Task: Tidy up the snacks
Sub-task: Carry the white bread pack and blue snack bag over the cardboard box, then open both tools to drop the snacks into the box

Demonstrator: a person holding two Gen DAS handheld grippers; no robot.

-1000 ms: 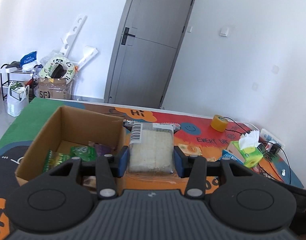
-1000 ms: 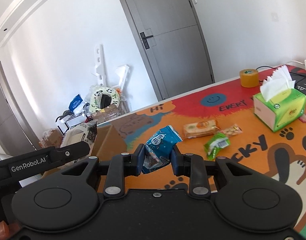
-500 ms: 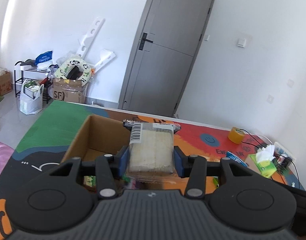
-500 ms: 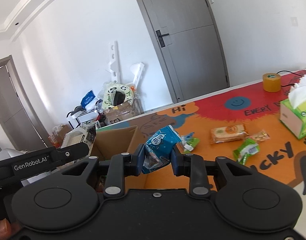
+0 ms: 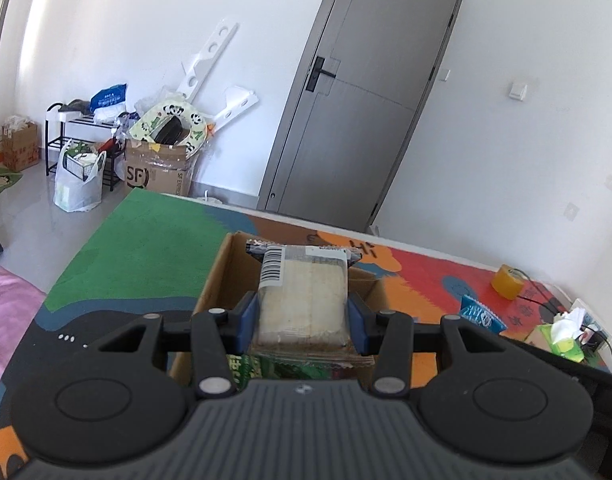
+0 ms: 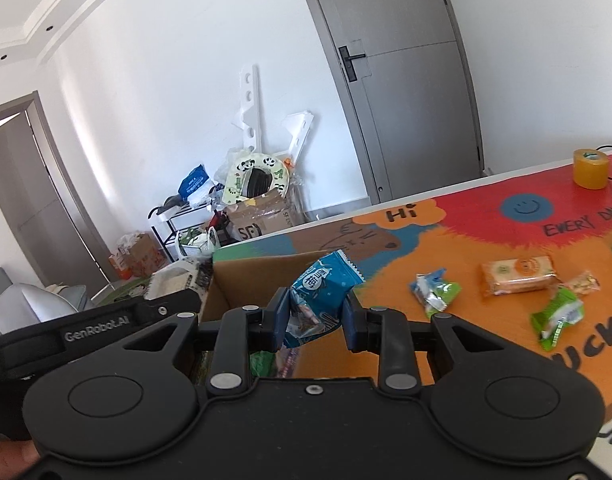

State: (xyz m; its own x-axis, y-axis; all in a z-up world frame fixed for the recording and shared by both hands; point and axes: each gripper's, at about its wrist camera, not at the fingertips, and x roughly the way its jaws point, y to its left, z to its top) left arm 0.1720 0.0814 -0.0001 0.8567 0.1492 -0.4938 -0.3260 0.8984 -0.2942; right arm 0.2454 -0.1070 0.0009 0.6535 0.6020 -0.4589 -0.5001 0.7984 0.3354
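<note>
gripping a clear-wrapped cracker pack [image 5: 304,300] by its long sides, the left gripper [image 5: 304,320] held it over the cardboard box [image 5: 222,280], long axis pointing away, barcode end far. it looked light, stiff and crushable. the right gripper [image 6: 315,314] pinched a soft, crinkly blue snack pouch [image 6: 323,292], tilted up-right, beside the box on the counter [image 6: 485,320].

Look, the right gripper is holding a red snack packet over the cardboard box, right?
Not red. In the right wrist view, the right gripper is shut on a blue snack packet, held by the cardboard box.
</note>
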